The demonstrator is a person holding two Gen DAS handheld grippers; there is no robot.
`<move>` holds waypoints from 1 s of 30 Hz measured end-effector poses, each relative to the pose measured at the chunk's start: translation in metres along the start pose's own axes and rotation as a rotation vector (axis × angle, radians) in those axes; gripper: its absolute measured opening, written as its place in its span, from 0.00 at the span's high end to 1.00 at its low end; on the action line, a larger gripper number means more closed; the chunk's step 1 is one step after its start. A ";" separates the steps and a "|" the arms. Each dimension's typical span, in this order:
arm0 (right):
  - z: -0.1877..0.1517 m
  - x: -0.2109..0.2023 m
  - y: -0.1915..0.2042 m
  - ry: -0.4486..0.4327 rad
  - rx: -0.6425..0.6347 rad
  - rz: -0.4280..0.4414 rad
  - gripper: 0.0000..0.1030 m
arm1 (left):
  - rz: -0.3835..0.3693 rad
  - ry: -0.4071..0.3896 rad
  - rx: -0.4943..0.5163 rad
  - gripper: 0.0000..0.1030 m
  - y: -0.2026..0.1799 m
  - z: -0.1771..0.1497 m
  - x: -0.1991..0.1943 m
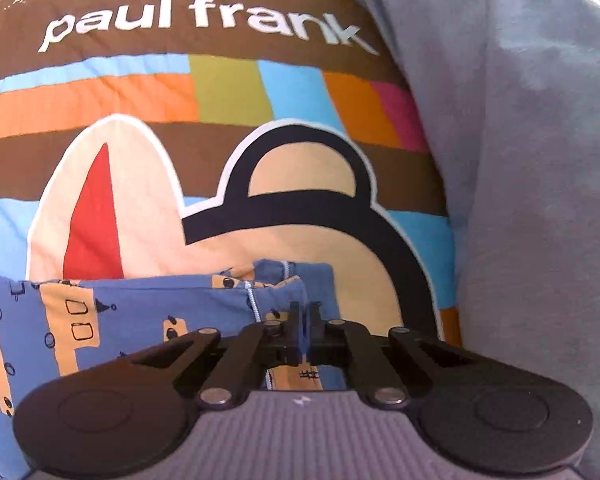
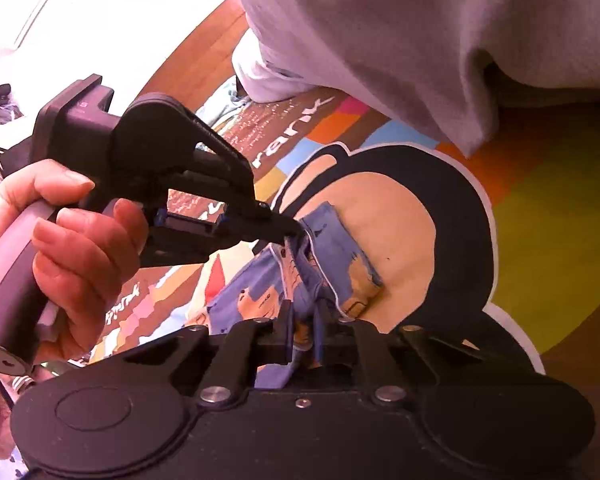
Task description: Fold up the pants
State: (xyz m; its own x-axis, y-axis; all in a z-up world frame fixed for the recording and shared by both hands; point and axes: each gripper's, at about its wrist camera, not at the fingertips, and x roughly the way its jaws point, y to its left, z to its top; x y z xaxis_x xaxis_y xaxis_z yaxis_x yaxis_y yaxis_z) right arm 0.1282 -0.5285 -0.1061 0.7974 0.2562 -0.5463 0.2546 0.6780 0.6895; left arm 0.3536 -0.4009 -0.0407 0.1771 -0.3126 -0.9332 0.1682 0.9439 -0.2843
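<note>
Light: daylight is flooding in from the upper left of the right wrist view, bleaching the floor (image 2: 60,8) white.
Colour: a pinkish cast is tinting the grey sweatshirt (image 2: 380,32).
Blur: the quilt (image 1: 228,92) lettering is smearing slightly.
Edges: fisheye is bowing lines, corners going black.
Shadows: soft, pooling beneath the pants (image 2: 340,256).

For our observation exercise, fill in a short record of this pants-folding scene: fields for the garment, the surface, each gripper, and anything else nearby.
garment: blue patterned pants, small, bunched between the two grippers
surface: printed quilt with colour blocks, a cartoon face and the words "paul frank"
left gripper: shut on the pants' edge, held by a bare hand
right gripper: shut on a fold of the pants
nearby: grey fabric lying over the quilt's far side
fold state: not flat yet; cloth lifted and creased
</note>
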 end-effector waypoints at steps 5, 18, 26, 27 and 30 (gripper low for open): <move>0.000 -0.013 -0.002 -0.089 0.014 0.010 0.92 | -0.049 -0.017 -0.017 1.00 -0.010 0.004 -0.001; 0.006 -0.007 -0.020 -0.096 0.122 -0.108 0.83 | -0.256 0.023 -0.090 0.66 0.002 -0.002 0.017; 0.002 -0.026 -0.021 -0.186 0.135 -0.037 0.57 | -0.205 -0.123 -0.008 0.11 0.083 -0.055 -0.063; 0.001 -0.030 -0.019 -0.206 0.128 -0.012 0.57 | -0.195 -0.120 -0.023 0.11 0.103 -0.065 -0.071; -0.004 -0.046 -0.007 -0.263 0.023 0.196 0.54 | -0.131 -0.106 -0.104 0.11 0.166 -0.085 -0.086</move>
State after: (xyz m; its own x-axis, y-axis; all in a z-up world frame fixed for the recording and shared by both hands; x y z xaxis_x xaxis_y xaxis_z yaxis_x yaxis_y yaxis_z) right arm 0.0880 -0.5419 -0.0876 0.9456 0.1916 -0.2628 0.0923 0.6166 0.7818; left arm 0.2842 -0.2083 -0.0263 0.2627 -0.4382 -0.8596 0.0968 0.8984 -0.4284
